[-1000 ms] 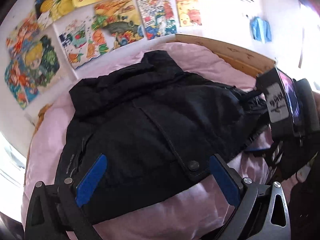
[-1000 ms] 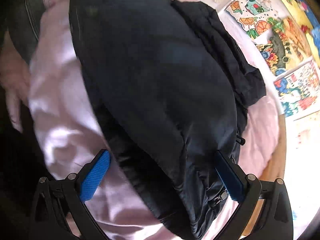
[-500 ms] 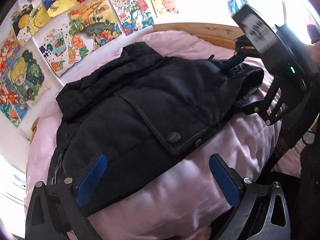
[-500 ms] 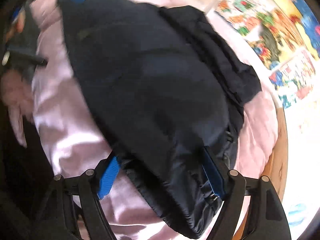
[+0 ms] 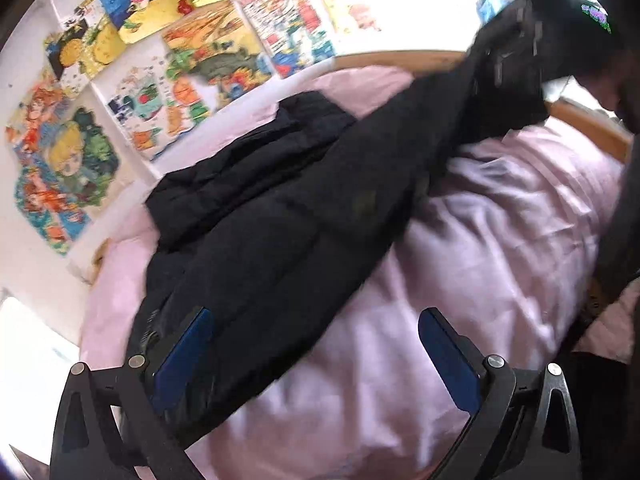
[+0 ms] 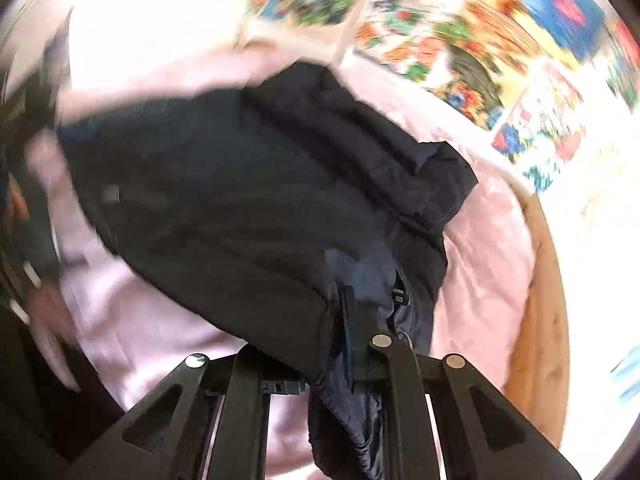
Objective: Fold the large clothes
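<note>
A large black padded jacket [image 5: 280,216] lies on a pink bedspread [image 5: 500,240]. My left gripper [image 5: 316,356] is open, its blue pads apart; the left pad [image 5: 188,344] is over the jacket's near edge, the right pad over bare bedspread. My right gripper [image 6: 348,344] is shut on the jacket's edge [image 6: 360,280], with fabric bunched between the closed fingers. In the left wrist view that side of the jacket [image 5: 480,92] is lifted off the bed at the upper right, under the right gripper's body [image 5: 560,8]. The jacket's collar [image 6: 400,152] lies toward the wall.
Colourful drawings [image 5: 180,60] cover the white wall behind the bed. A wooden bed frame [image 6: 536,320] runs along the bedspread's edge. A person's dark-clothed body [image 5: 624,240] stands at the right. A hand [image 6: 44,312] shows blurred at the left of the right wrist view.
My right gripper has closed on the jacket's edge and lifted that side off the bed. My left gripper has drawn back toward the jacket's near edge, still open.
</note>
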`<state>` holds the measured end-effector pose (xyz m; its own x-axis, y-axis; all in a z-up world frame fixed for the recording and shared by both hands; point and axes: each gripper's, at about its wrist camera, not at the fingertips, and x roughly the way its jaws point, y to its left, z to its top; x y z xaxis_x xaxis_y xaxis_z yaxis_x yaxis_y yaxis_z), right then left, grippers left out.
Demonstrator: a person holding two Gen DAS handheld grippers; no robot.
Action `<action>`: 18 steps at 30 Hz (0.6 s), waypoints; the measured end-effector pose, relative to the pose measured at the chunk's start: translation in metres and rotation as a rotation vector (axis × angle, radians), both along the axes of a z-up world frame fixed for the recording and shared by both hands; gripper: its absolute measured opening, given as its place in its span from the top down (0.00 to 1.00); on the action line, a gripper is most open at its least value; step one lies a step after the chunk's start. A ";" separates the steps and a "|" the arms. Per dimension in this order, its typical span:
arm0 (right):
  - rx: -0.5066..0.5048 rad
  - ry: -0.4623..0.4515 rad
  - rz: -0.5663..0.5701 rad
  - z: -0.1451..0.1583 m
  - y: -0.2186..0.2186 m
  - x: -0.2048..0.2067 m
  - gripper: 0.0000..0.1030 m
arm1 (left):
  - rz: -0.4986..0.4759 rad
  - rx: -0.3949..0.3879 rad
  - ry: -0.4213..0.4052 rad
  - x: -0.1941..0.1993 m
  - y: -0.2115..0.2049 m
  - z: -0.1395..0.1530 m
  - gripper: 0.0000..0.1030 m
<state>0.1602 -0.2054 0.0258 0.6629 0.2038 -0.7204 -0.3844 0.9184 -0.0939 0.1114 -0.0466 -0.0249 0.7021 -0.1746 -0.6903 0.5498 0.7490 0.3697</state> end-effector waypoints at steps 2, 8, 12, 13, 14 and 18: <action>0.125 0.013 -0.045 0.011 -0.020 0.009 0.89 | 0.042 0.033 -0.009 0.006 0.000 -0.005 0.00; 0.233 0.016 -0.104 0.002 -0.046 0.023 0.90 | 0.237 0.076 -0.081 0.027 0.018 -0.006 0.11; 0.228 0.028 -0.115 -0.008 -0.052 0.027 0.90 | 0.345 0.051 -0.086 0.040 0.035 0.000 0.24; 0.219 0.029 -0.118 -0.012 -0.053 0.029 0.90 | 0.368 0.056 -0.106 0.041 0.038 0.001 0.27; 0.211 0.026 -0.116 -0.008 -0.052 0.028 0.90 | 0.384 0.064 -0.125 0.039 0.038 0.003 0.32; 0.179 0.016 -0.109 -0.006 -0.048 0.020 0.90 | 0.397 0.039 -0.176 0.038 0.045 0.011 0.55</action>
